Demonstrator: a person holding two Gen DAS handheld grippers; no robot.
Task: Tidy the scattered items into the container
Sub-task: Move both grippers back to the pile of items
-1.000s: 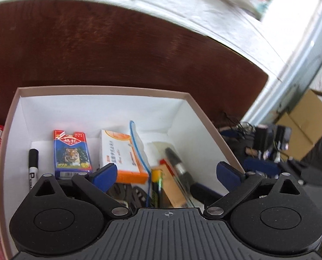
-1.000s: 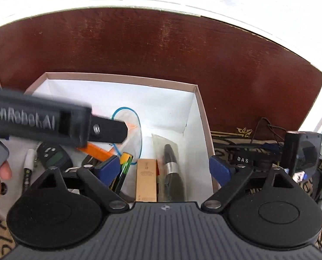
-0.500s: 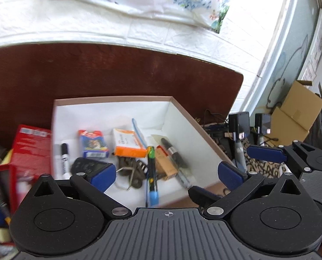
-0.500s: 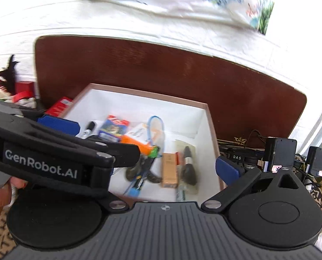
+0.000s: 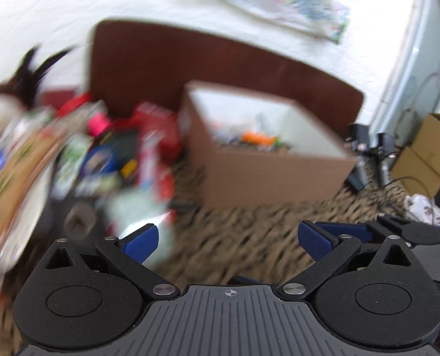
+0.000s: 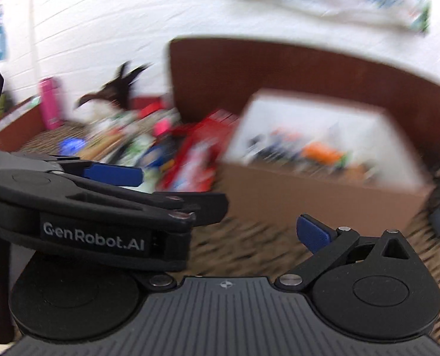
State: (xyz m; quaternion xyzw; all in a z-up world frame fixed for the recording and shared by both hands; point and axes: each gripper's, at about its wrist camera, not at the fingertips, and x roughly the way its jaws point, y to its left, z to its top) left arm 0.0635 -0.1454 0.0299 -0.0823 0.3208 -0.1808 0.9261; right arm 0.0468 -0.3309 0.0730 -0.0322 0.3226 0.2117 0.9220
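Observation:
The brown cardboard box (image 5: 267, 175) with a white inside stands on the patterned cloth, holding several small items, among them an orange pack (image 5: 257, 138). It also shows in the right wrist view (image 6: 317, 195). My left gripper (image 5: 229, 240) is open and empty, well back from the box. My right gripper (image 6: 229, 231) is open and empty; its left finger is hidden behind the left gripper's body (image 6: 92, 207), which crosses that view. Both views are blurred by motion.
A pile of scattered items (image 5: 101, 154) lies left of the box, with a red pack (image 6: 199, 154) against it. A dark wooden board (image 5: 220, 68) stands behind. Black devices and cables (image 5: 371, 154) and a cardboard carton (image 5: 427, 154) sit at the right.
Both grippers have pulled back and up from the box, which now looks smaller and farther. The views have swung left, so the pile of items is in view.

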